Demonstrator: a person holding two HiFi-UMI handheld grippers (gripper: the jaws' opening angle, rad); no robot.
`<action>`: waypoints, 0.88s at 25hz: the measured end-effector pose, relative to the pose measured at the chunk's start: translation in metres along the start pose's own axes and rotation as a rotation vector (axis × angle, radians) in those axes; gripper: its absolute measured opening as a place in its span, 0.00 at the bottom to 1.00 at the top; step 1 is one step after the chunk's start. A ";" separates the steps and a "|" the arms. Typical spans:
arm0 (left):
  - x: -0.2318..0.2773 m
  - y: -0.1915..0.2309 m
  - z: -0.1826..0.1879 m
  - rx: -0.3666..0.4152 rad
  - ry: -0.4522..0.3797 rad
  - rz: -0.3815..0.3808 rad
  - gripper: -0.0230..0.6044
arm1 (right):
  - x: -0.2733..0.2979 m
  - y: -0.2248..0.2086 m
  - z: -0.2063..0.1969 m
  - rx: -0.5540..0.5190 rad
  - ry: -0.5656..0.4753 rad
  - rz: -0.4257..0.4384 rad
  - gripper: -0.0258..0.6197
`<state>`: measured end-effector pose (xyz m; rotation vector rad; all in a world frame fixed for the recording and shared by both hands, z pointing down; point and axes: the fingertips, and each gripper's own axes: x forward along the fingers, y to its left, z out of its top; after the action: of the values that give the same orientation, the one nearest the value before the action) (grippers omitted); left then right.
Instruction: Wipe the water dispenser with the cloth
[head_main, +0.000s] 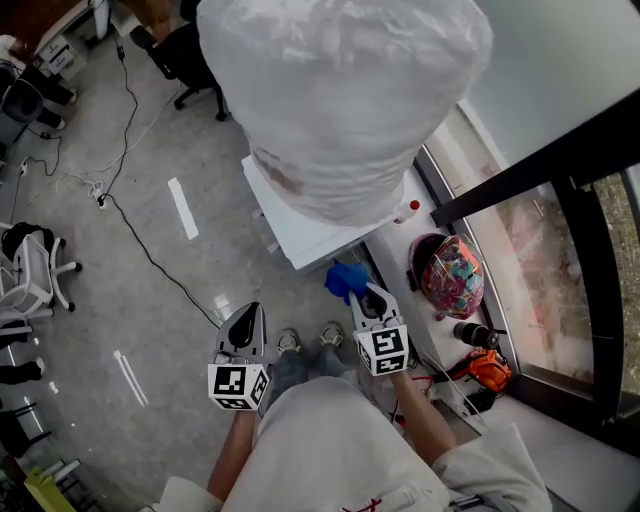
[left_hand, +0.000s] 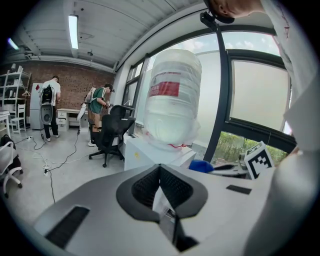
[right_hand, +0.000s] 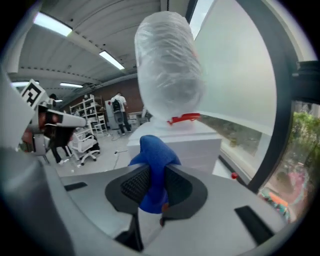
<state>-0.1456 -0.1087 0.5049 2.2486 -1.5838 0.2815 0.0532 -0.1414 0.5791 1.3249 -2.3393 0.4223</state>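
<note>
Right gripper (right_hand: 152, 176): my jaws are clamped on the cloth (right_hand: 155, 156), a blue, soft, crumpled wad. It is pinched at its middle, with a peaked fold standing up above the pads and a lobe hanging below them. Left gripper (left_hand: 160, 172): jaws brought together with nothing between them, held low at my left side and well apart from the work. From the head view the right gripper (head_main: 364, 297) is raised ahead of my shoes, and the cloth (head_main: 346, 278) sits at its tip, just beside the near corner of the water dispenser (head_main: 300, 228); I cannot tell whether cloth and cabinet touch. The dispenser is a white, boxy cabinet with a flat top, standing against the window wall. On it stands a large bottle (right_hand: 167, 70), upside down and wrapped in wrinkled clear plastic. A red band shows at its base, and a red label shows on its side in the left gripper view. Right of the cabinet, on the sill, lies a multicoloured helmet (head_main: 451, 276). Farther off are grey floor with trailing cables, a black office chair (left_hand: 113, 133), and people at the brick wall.
</note>
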 end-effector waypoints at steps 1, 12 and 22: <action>-0.002 0.001 0.000 -0.002 -0.001 0.003 0.05 | 0.004 0.023 -0.002 -0.005 0.005 0.049 0.16; -0.019 0.018 -0.001 -0.006 -0.004 0.040 0.05 | 0.064 0.107 -0.013 -0.048 0.042 0.217 0.16; -0.011 0.011 0.000 0.003 0.011 0.015 0.05 | 0.074 0.009 -0.022 -0.058 0.077 0.046 0.16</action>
<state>-0.1597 -0.1019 0.5032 2.2343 -1.5968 0.3000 0.0156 -0.1815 0.6339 1.2091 -2.3048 0.4091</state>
